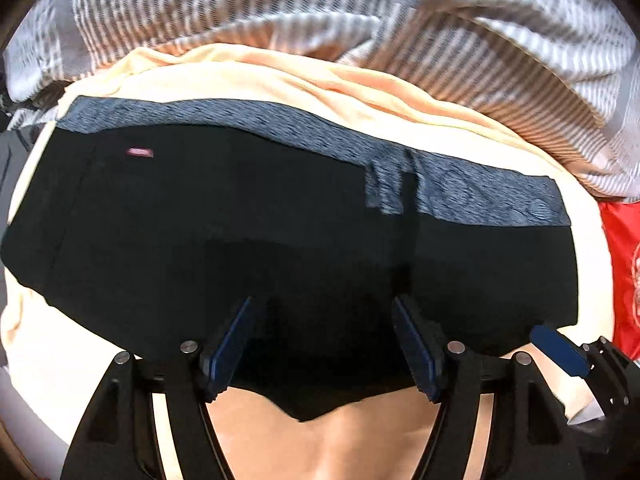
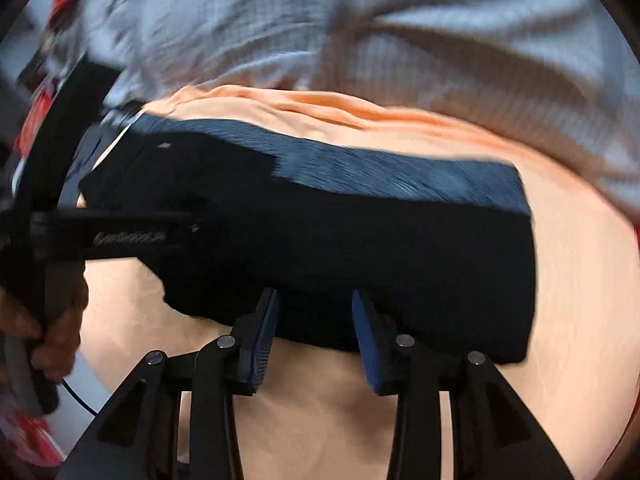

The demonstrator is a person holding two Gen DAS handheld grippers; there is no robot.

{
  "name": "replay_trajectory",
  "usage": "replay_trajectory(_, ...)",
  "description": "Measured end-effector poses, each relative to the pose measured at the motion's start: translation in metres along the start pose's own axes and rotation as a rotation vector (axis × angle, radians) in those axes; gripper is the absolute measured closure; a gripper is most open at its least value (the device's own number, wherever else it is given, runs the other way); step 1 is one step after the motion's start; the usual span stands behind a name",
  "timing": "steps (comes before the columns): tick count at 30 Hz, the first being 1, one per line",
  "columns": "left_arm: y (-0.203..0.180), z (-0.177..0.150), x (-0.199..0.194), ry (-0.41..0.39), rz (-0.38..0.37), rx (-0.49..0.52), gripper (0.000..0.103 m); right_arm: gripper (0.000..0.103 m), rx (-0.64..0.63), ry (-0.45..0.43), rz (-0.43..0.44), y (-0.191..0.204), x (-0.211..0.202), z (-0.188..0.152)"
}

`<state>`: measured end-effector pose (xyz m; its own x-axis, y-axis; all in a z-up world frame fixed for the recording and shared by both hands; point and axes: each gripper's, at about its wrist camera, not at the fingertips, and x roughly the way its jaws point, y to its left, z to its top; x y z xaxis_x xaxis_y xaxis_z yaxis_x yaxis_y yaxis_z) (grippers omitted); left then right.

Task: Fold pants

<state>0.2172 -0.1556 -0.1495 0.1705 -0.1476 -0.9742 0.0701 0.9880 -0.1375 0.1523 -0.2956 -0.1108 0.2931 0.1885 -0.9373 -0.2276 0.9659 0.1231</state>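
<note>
Right wrist view is motion-blurred throughout; fabric texture and edges smear there. The black folded pants with a heathered grey-blue waistband [image 1: 280,216] are so dark that folds and seams mostly vanish into one flat black mass. In the left wrist view only a faint vertical seam near the left edge and a belt-loop-like strip at the waistband show. Near edge of the pants dips behind the left gripper [image 1: 324,344], so contact under its fingers can't be judged.

Pants lie in a compact rectangular fold on a peach-orange soft cloth surface [image 1: 360,432], waistband along the far side, running across the frame. Bottom hem edge is uneven, with a small dip between the left fingers. A small pink tag [image 1: 140,153] sits near the upper left corner of the black fabric; anything printed on it is too blurred to read.

Left gripper: blue-padded fingers spread apart over the near edge of the pants, nothing pinched. Right gripper [image 2: 314,334]: fingers also spread, tips at the near edge of the pants [image 2: 340,232], not pinching.

In the right wrist view the other gripper's black body crosses the left side, held by a hand [image 2: 52,320]; white lettering on it is unreadable. A grey-white striped rumpled blanket [image 1: 320,12] lies beyond the peach cloth. A red fabric item with a pale pattern [image 1: 626,272] is cut off at the right edge.
</note>
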Motion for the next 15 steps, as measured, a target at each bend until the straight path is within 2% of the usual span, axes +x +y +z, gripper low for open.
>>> replay_trajectory(8, 0.032, 0.003, -0.002, -0.019, 0.055, -0.065, 0.031, 0.061, -0.323, -0.033, -0.157, 0.059, 0.027, 0.007)
replay_trajectory(10, 0.040, 0.001, -0.001, -0.014, 0.062, -0.073, 0.031, 0.061, -0.355, -0.036, -0.195, 0.064, 0.036, 0.010)
replay_trajectory(12, 0.050, -0.004, -0.001, -0.010, 0.068, -0.077, 0.031, 0.062, -0.319, -0.005, -0.193, 0.059, 0.044, 0.013)
replay_trajectory(14, 0.055, -0.006, -0.004, -0.010, 0.076, -0.081, 0.031, 0.099, -0.234, 0.045, -0.149, 0.048, 0.052, 0.020)
replay_trajectory(15, 0.057, -0.007, -0.005, -0.012, 0.078, -0.083, 0.031, 0.103, -0.197, 0.061, -0.129, 0.045, 0.054, 0.023)
